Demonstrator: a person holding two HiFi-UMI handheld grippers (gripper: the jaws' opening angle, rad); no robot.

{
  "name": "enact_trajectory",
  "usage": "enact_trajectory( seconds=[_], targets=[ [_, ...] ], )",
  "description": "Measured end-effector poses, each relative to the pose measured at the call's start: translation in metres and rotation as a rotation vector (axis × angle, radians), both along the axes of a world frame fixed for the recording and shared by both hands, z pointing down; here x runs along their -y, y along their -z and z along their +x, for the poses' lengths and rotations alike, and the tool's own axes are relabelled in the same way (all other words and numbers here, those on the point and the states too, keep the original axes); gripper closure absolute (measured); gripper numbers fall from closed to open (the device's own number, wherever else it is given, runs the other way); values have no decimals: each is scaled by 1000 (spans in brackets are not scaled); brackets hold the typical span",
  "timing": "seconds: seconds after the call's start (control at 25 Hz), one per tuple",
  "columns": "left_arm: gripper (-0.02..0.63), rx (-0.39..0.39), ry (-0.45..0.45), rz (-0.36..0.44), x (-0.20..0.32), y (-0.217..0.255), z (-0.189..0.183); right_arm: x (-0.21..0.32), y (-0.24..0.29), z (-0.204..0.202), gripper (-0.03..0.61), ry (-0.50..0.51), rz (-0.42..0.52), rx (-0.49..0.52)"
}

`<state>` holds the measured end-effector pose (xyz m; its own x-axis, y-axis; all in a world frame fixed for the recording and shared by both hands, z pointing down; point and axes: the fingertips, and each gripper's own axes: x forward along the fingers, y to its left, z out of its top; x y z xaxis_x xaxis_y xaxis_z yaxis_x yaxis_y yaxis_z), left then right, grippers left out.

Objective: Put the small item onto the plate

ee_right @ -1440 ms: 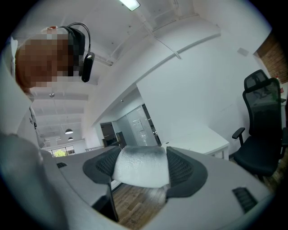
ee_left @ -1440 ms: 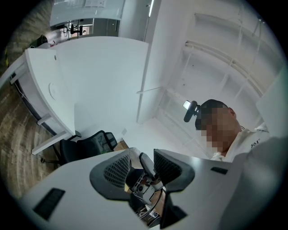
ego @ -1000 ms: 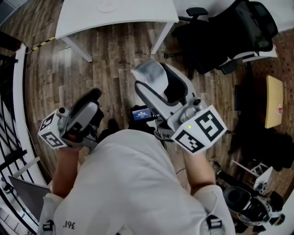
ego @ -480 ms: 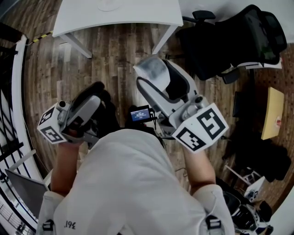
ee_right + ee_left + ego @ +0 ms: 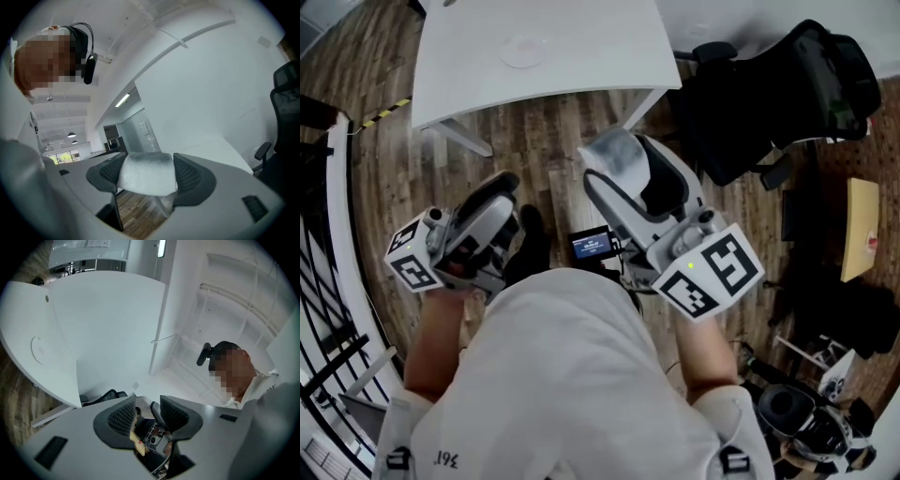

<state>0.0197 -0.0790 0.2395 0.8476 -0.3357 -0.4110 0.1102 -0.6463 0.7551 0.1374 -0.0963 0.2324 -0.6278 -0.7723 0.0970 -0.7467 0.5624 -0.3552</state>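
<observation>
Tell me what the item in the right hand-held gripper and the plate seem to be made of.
Item: probably soft foam or sponge, matte white with a fuzzy surface. Plate: likely clear glass or plastic, since the white table shows through.

White shirt (image 5: 572, 375) (small dark print (image 5: 441, 458) on it).

L gripper (image 5: 147, 411) fingers apart, empty; R gripper (image 5: 146, 176) fingers clamped on small item (image 5: 614, 155).

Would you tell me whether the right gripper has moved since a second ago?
Yes. The right gripper, holding the small item, has come closer to the white table ahead.
</observation>
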Motion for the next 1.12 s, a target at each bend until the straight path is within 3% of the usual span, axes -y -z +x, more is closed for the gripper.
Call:
enact_trajectory(
  seconds=[0.2, 0.64, 1.12],
  targets=[
    [466, 24, -33, 1, 51, 2, -40, 47, 13, -40, 268, -37, 16, -17],
    [466, 33, -77, -13, 114, -7, -78, 108, 13, -77, 268, -90, 15, -43],
    [466, 73, -22, -22, 170, -23, -63, 179, -15, -71, 267, -8, 3, -119]
  ],
)
